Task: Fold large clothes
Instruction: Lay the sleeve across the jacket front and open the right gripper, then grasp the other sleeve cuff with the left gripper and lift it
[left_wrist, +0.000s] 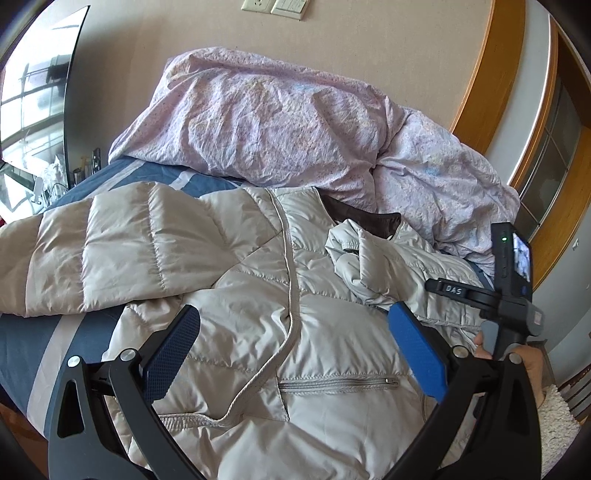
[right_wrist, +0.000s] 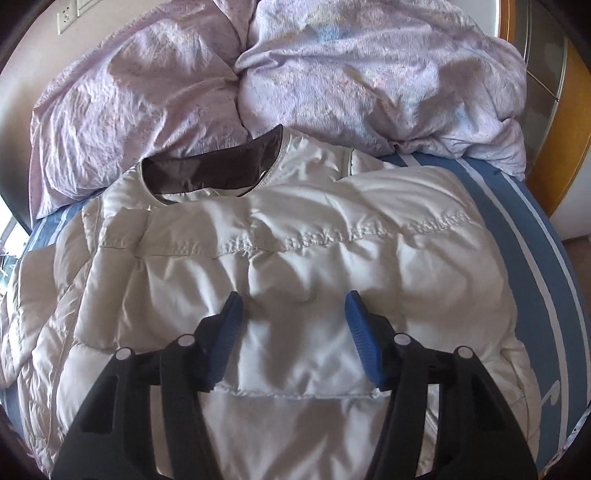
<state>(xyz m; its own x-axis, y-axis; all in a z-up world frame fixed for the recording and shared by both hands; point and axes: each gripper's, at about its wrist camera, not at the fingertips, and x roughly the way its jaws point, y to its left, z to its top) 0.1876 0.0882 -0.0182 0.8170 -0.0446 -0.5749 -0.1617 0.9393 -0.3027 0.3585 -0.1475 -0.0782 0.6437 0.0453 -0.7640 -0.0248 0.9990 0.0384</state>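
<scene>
The left gripper is held wide open above the jacket, nothing between its blue pads. The right gripper is likewise spread, empty, over the quilted front. The jacket is laid flat on the striped sheet, one sleeve stretched sideways, dark collar toward the crumpled duvet beyond.
</scene>
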